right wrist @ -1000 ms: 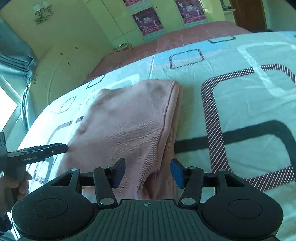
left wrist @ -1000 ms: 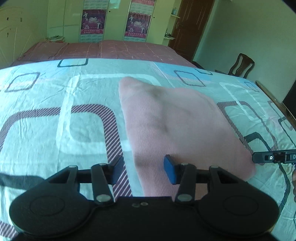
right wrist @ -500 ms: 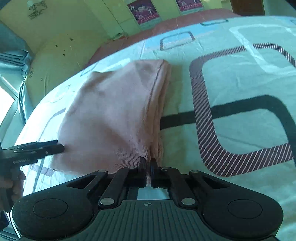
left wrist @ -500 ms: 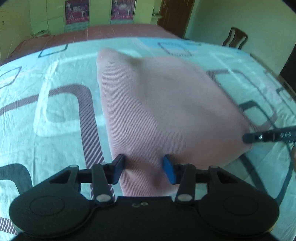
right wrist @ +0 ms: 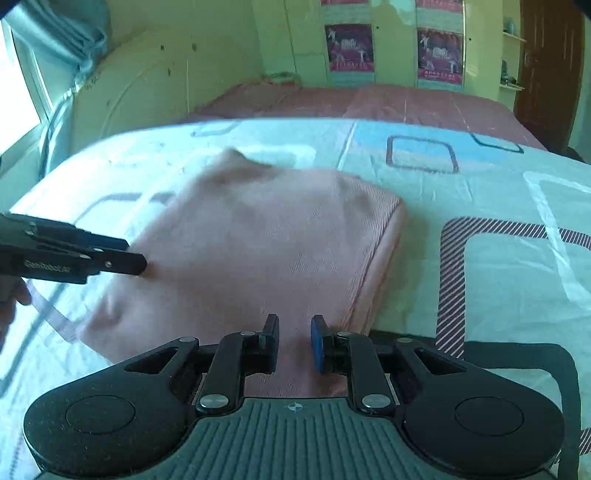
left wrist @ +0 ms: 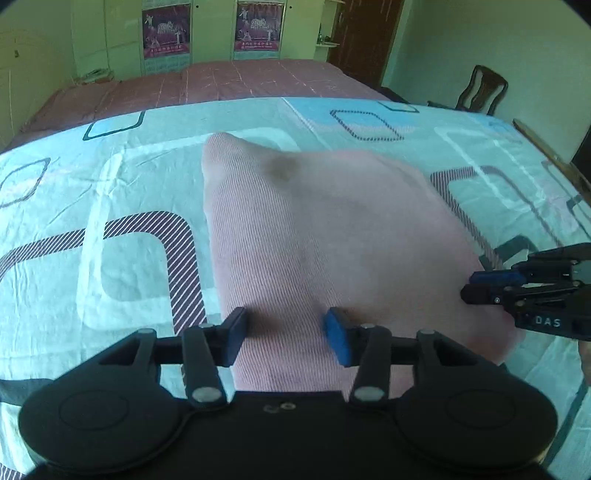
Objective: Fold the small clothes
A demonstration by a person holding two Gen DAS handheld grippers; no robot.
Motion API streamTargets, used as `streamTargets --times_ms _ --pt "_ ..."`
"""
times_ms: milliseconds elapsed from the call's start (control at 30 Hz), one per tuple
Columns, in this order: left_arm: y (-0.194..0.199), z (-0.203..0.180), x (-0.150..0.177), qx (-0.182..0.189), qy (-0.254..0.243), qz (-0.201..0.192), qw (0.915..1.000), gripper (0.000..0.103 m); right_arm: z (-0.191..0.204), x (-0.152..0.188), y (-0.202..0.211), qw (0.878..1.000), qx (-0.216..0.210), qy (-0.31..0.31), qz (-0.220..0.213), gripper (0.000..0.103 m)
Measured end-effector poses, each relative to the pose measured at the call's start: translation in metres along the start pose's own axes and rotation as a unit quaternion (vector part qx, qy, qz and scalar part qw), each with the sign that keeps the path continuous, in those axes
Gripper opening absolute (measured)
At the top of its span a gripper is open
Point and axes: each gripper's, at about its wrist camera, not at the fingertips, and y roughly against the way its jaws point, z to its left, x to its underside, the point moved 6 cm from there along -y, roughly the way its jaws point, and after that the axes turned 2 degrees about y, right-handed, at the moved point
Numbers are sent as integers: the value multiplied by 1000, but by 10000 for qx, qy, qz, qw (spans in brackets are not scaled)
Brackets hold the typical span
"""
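Note:
A folded pink ribbed garment (left wrist: 325, 236) lies flat on the patterned bed sheet (left wrist: 122, 229). My left gripper (left wrist: 286, 338) hovers over its near left edge. Its jaws are opening, cloth shows below the gap, and the pads press on nothing. In the right wrist view the same garment (right wrist: 258, 251) fills the middle. My right gripper (right wrist: 295, 341) is over its near edge with the jaws opening to a narrow gap, cloth under them, not pinched. From the side, the right gripper (left wrist: 480, 290) touches the garment's right corner and the left gripper (right wrist: 138, 264) its left edge.
The sheet (right wrist: 498, 280) spreads wide on both sides of the garment. A maroon bedspread (left wrist: 229, 83) covers the far part of the bed. A wooden chair (left wrist: 480, 88) and a dark door (left wrist: 362, 37) stand at the back right. A window with curtains (right wrist: 55, 33) is at the left.
The right gripper closed at the garment's near edge half a second ago and has now parted slightly, and its view has rolled level. The left gripper has shifted across the garment's near edge.

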Motion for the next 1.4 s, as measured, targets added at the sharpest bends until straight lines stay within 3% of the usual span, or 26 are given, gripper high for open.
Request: streamTargets --times_ms 33,167,267,333,433,500,533,567,767,1000,1233,1333,1400 --pt "-1 -3 1 -69 -48 -20 10000 50 -3 3 -3 9998 116 60 -146 0" --pt "11 -2 -5 -70 3 -121 9999 46 -1 0 1 9997 250 34 -33 0" --pt "25 -2 -24 55 -176 -574 9982 44 -4 -22 11 9989 245 -117 -393 0" --pt "17 -2 -40 69 -258 -645 9976 44 -11 -43 4 9980 385 -211 -462 0" --pt "-11 1 -67 216 -150 -587 9979 46 -21 -78 -15 9972 405 -358 -513 0" --pt "-37 4 -72 362 -39 -269 9990 46 -32 -90 -36 9975 312 -561 -305 0" --pt "-50 6 -68 388 45 -30 9992 46 -37 -89 -51 9977 320 -589 -60 0" --pt "-57 7 -63 335 72 -30 9994 47 -42 -85 -65 9978 325 -548 196 0" --pt "-54 -8 -55 -177 -342 -108 9992 48 -37 -79 -66 9986 493 -174 30 0" --pt "-51 -13 -55 -454 -452 -173 9978 48 -33 -79 -66 9984 566 -15 45 0" --pt "1 -13 -48 -406 -278 -474 9977 44 -15 -61 -10 9991 -64 -42 -419 0" --pt "-8 -13 -25 -578 -255 -188 9978 47 -2 -42 -12 9993 -182 170 -261 0" --pt "-14 -15 -18 -790 -337 -207 9961 51 2 -28 -26 9994 -223 249 -9 0"
